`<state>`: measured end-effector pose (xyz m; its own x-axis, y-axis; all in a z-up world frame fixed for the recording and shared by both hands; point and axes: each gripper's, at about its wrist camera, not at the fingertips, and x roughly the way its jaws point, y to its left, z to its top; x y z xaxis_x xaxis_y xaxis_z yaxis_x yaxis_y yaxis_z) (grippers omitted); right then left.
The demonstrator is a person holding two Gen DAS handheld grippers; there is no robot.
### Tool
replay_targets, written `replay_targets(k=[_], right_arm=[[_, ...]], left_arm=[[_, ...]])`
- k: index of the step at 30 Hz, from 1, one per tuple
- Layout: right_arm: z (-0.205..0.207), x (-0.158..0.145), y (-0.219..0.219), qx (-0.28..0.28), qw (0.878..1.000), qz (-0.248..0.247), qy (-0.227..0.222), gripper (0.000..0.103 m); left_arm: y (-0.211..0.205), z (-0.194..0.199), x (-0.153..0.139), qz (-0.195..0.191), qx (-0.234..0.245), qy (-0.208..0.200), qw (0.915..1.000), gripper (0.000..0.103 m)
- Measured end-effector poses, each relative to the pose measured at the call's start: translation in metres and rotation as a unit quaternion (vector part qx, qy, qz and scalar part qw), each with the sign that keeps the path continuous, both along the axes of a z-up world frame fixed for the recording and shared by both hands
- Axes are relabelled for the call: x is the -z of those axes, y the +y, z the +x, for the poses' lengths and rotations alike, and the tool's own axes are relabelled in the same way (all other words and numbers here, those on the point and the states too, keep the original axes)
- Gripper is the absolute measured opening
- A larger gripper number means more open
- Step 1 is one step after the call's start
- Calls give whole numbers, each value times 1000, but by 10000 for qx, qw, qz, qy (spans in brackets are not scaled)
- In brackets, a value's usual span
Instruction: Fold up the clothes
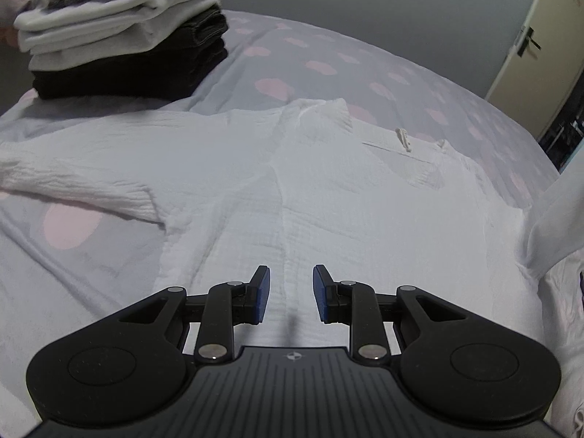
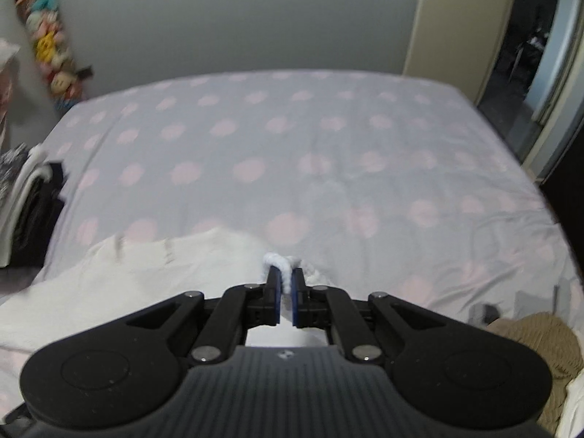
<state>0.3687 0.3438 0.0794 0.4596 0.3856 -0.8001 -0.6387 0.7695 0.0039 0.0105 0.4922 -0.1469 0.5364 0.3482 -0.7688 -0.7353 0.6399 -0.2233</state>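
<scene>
A white crinkled shirt (image 1: 277, 182) lies spread flat on the bed, collar at the far end and one sleeve stretched out to the left. My left gripper (image 1: 291, 284) is open and empty, hovering just above the shirt's near hem. My right gripper (image 2: 286, 284) is shut on a bunched edge of the white shirt (image 2: 279, 260) and holds it lifted above the bed. The rest of the shirt (image 2: 146, 273) trails down to the left in the right wrist view. That lifted part also shows in the left wrist view (image 1: 554, 222) at the right edge.
A stack of folded clothes (image 1: 120, 36), white, grey and black, stands at the far left of the bed. The bed sheet (image 2: 292, 146) is lilac with pink dots. A beige garment (image 2: 540, 350) lies at the near right. A door (image 1: 536, 33) stands at the right.
</scene>
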Motion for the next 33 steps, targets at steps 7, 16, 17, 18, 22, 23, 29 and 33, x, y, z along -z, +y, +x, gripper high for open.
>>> replay_targets(k=[7, 16, 17, 18, 22, 23, 29, 33], right_arm=[[-40, 30, 80, -462, 9978, -99, 455, 6], [-70, 115, 153, -1268, 9890, -298, 701, 17], [-70, 119, 155, -1322, 9884, -287, 689, 22], [-68, 122, 155, -1334, 9887, -253, 643, 33], [-53, 131, 128, -1187, 9917, -189, 465, 35], [-49, 133, 121, -1149, 9923, -174, 421, 35], [-31, 160, 35, -483, 9983, 313, 132, 35], [-44, 194, -32, 71, 9990, 309, -323, 34]], left_arm=[[11, -12, 4, -240, -57, -65, 9997, 30], [22, -17, 10, -393, -96, -197, 9990, 30], [22, -16, 11, -401, -90, -198, 9990, 30], [23, -15, 12, -411, -86, -200, 9989, 30], [24, -12, 14, -444, -48, -267, 9986, 30], [23, -11, 14, -439, -12, -288, 9986, 31], [12, -3, 13, -434, 293, -467, 9975, 31], [0, 3, 11, -298, 420, -542, 9972, 32]])
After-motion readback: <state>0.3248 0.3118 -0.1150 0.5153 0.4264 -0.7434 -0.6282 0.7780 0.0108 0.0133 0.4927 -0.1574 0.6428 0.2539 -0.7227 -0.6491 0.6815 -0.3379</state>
